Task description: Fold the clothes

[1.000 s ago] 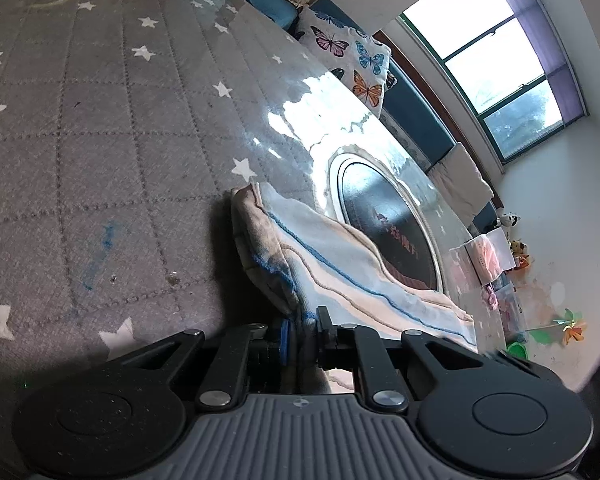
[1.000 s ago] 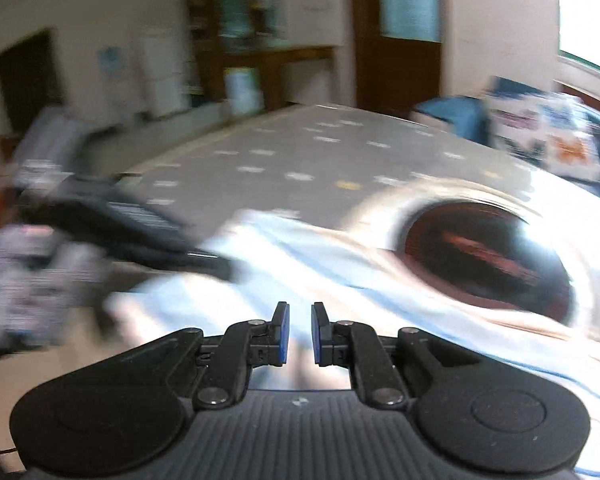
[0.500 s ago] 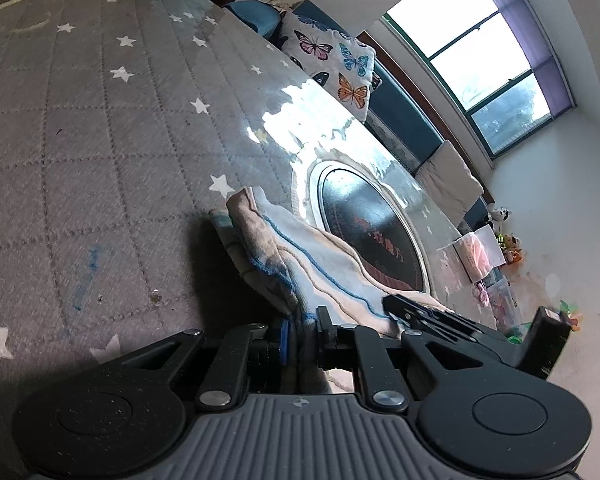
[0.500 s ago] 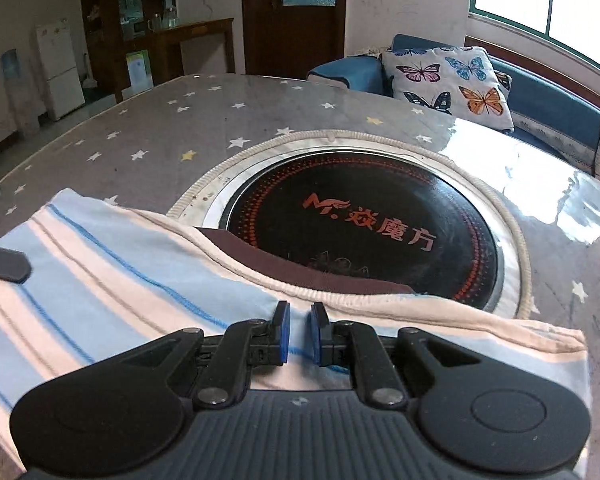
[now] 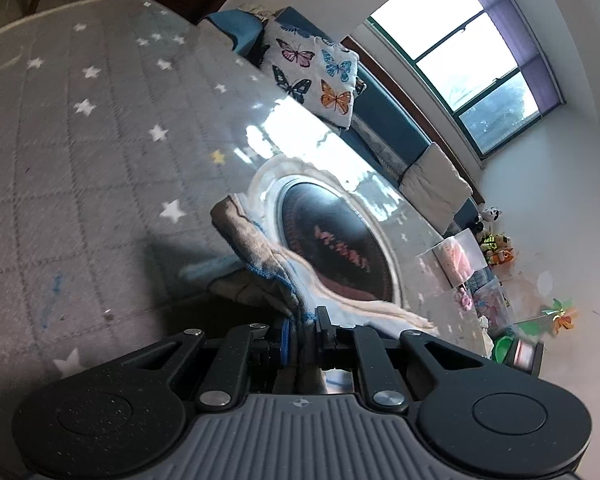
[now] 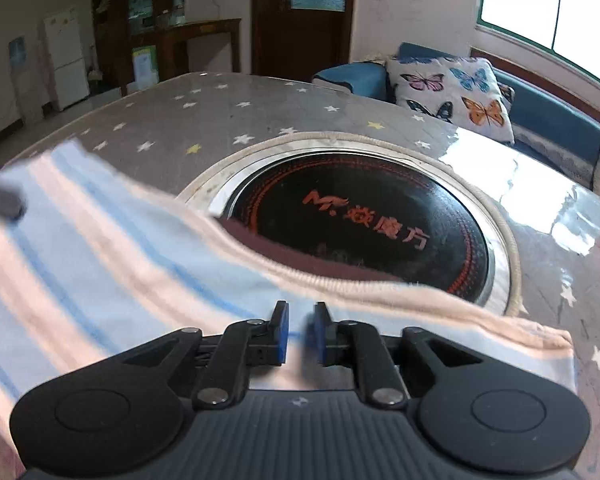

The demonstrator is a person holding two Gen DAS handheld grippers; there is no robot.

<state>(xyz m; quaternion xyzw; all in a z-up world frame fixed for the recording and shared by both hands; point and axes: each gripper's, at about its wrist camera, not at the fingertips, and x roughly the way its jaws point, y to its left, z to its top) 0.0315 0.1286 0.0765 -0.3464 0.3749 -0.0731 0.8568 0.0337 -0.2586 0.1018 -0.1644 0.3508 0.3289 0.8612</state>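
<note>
The left gripper [image 5: 303,330] is pinching the striped cloth [image 6: 112,256] while the right gripper [image 6: 299,332] is opening above it, gripping nothing.

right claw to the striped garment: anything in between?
Nothing visible. The right claw sits directly over the striped garment, jaws opening with cloth showing in the gap. The left claw already pinches another edge of it.

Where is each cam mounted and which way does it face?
Left wrist: on the left gripper, angled down over the star-print table; jaws clamp the striped cloth.
Right wrist: on the right gripper, angled down; jaws opening above that cloth, pads not pressing.
Shared: cloth, round cooktop, butterfly pillow.
</note>
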